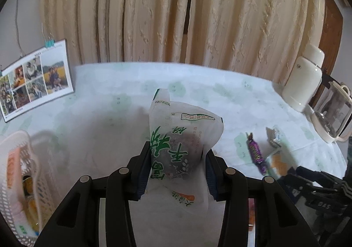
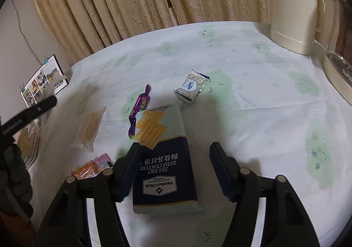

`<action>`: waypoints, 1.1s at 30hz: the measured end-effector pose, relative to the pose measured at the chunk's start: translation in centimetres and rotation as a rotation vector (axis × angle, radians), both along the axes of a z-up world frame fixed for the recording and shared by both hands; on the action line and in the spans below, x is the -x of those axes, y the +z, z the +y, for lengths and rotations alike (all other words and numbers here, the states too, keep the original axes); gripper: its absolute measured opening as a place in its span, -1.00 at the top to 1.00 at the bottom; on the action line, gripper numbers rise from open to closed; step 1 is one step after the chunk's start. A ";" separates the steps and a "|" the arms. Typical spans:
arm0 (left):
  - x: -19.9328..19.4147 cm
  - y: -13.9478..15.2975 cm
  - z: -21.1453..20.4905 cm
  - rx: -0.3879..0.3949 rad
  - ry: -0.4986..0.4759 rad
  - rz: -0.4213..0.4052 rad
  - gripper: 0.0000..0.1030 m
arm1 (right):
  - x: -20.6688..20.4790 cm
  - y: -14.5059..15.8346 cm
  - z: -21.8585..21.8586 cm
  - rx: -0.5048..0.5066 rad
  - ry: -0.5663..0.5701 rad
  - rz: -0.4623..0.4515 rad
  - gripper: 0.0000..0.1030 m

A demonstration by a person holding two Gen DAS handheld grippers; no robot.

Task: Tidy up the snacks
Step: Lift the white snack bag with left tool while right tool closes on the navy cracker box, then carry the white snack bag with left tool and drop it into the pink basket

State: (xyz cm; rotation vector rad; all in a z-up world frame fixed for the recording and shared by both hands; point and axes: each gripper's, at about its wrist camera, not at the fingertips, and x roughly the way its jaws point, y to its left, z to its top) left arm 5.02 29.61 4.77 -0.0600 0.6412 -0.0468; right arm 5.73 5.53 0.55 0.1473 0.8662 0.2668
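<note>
My left gripper (image 1: 177,154) is shut on a white snack packet (image 1: 182,137) with green lettering, held upright above the table. A white perforated basket (image 1: 22,181) with snacks inside sits at the left. In the right wrist view my right gripper (image 2: 175,154) stands open over a navy and pale-green pack of sea salt soda crackers (image 2: 164,159) lying flat, its fingers either side of the pack without touching it. Beyond it lie a purple twisted candy (image 2: 139,112), a small silver-white packet (image 2: 190,88), a clear packet with an orange snack (image 2: 89,128) and an orange-pink packet (image 2: 93,166).
A cream kettle (image 2: 292,13) and a glass pot (image 2: 338,53) on a cream base stand at the table's far right. A clipped photo card (image 1: 35,79) leans at the far left. Beige curtains hang behind the table (image 2: 242,60), which has a white cloth with green faces.
</note>
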 end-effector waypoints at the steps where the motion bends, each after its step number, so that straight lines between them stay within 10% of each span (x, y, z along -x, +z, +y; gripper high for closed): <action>1: 0.3 0.3 -0.1 -0.001 0.000 -0.011 0.13 | 0.0 0.0 0.1 0.008 0.016 0.001 -0.45; 6: 2.1 1.8 -0.4 -0.001 0.003 -0.057 0.13 | 0.0 -0.3 3.0 0.193 0.078 0.003 -0.52; 10: 3.3 2.5 0.0 0.006 0.012 -0.081 0.13 | 0.3 -0.2 4.3 0.263 0.104 -0.021 0.06; 33: 8.1 5.7 7.1 -0.062 0.333 -0.223 0.12 | 1.9 1.1 2.8 0.069 0.052 -0.064 0.10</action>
